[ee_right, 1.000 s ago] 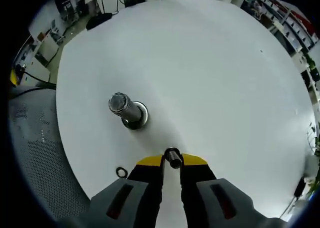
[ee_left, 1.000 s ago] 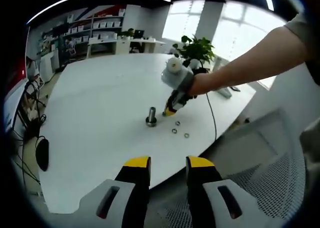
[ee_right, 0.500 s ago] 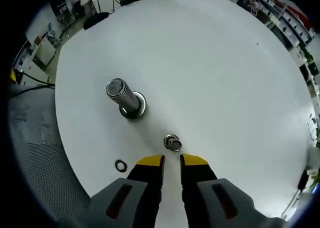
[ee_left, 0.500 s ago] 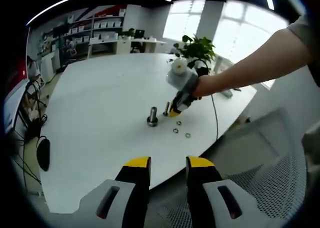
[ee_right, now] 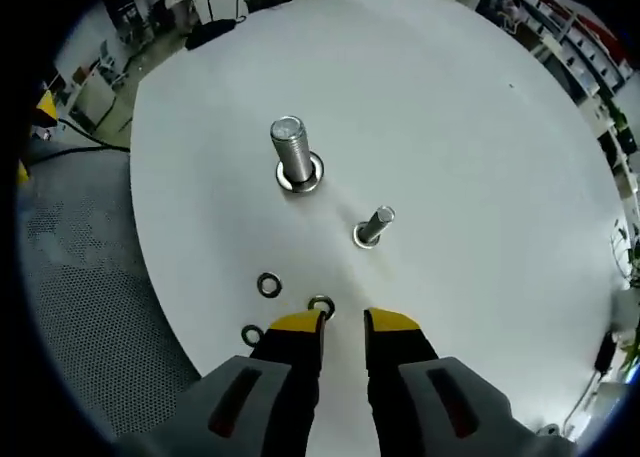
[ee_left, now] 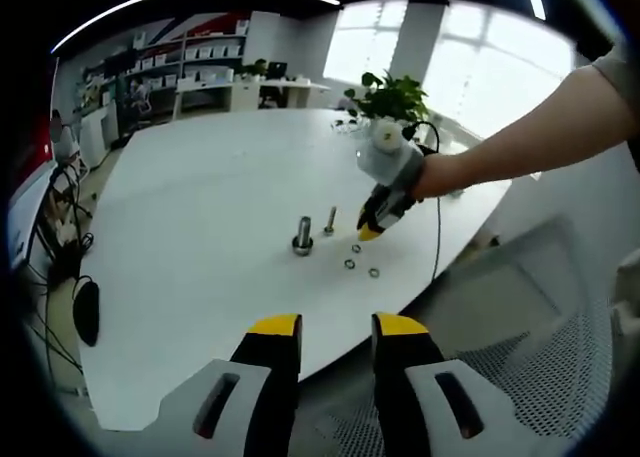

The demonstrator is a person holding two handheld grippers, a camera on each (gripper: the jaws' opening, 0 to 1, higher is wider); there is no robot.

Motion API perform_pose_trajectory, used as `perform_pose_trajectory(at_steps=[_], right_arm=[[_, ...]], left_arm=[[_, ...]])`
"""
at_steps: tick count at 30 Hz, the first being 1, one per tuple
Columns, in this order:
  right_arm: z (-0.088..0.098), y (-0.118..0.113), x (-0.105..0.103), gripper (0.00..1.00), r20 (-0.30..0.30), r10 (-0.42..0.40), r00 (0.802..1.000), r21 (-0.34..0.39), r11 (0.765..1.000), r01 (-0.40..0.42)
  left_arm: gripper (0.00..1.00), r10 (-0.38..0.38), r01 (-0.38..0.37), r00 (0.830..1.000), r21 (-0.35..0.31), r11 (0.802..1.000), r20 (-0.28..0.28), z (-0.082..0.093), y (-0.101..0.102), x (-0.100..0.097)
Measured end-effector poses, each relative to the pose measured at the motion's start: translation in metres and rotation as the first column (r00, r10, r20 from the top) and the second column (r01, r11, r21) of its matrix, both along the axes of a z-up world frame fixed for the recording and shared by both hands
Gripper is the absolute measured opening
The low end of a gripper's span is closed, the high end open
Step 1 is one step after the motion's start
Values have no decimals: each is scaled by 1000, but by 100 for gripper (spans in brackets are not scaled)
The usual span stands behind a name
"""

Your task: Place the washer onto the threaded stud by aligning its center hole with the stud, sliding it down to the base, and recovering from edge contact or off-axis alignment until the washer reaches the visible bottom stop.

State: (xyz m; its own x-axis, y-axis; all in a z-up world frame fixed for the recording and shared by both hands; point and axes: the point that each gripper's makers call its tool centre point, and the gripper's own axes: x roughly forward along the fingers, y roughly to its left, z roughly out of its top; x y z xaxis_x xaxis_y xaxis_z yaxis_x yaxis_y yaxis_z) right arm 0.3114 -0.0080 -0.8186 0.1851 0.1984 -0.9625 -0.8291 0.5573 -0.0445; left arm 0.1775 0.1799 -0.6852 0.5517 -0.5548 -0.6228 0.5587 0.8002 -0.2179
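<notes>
Three washers lie flat on the white round table (ee_right: 480,147) just ahead of the right gripper (ee_right: 344,320), whose yellow-tipped jaws stand slightly apart and hold nothing: one washer (ee_right: 320,304) touches or nearly touches its left fingertip (ee_right: 298,322), a second washer (ee_right: 268,284) sits a little farther out to the left, and a third washer (ee_right: 252,334) lies beside the left finger. Farther ahead the small threaded stud (ee_right: 374,224) stands upright on its base, bare, and beyond it to the left a larger bolt (ee_right: 293,153) stands on its wide head. The table's near edge curves close behind the washers. The left gripper (ee_left: 336,326), jaws parted and empty, hovers off the table edge, well apart from the parts, above a mesh chair (ee_left: 520,377).
</notes>
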Motion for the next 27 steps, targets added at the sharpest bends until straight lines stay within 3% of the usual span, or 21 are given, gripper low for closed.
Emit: perform_pose_trajectory(at_steps=[6, 11, 18, 27], right_arm=[[2, 6, -22, 23, -25, 13, 1000, 37, 999, -12], [-4, 10, -42, 24, -45, 78, 996, 21, 997, -77], [-4, 24, -55, 27, -59, 131, 990, 55, 990, -128], [-14, 21, -68, 28, -87, 199, 976, -5, 980, -200]], left_arm=[[26, -4, 4, 1000, -4, 1000, 6, 1, -1, 0], [26, -7, 7, 1000, -7, 1000, 10, 2, -1, 0], [26, -10, 10, 1000, -1, 1000, 9, 2, -1, 0], [26, -8, 8, 1000, -2, 1000, 11, 2, -1, 0]])
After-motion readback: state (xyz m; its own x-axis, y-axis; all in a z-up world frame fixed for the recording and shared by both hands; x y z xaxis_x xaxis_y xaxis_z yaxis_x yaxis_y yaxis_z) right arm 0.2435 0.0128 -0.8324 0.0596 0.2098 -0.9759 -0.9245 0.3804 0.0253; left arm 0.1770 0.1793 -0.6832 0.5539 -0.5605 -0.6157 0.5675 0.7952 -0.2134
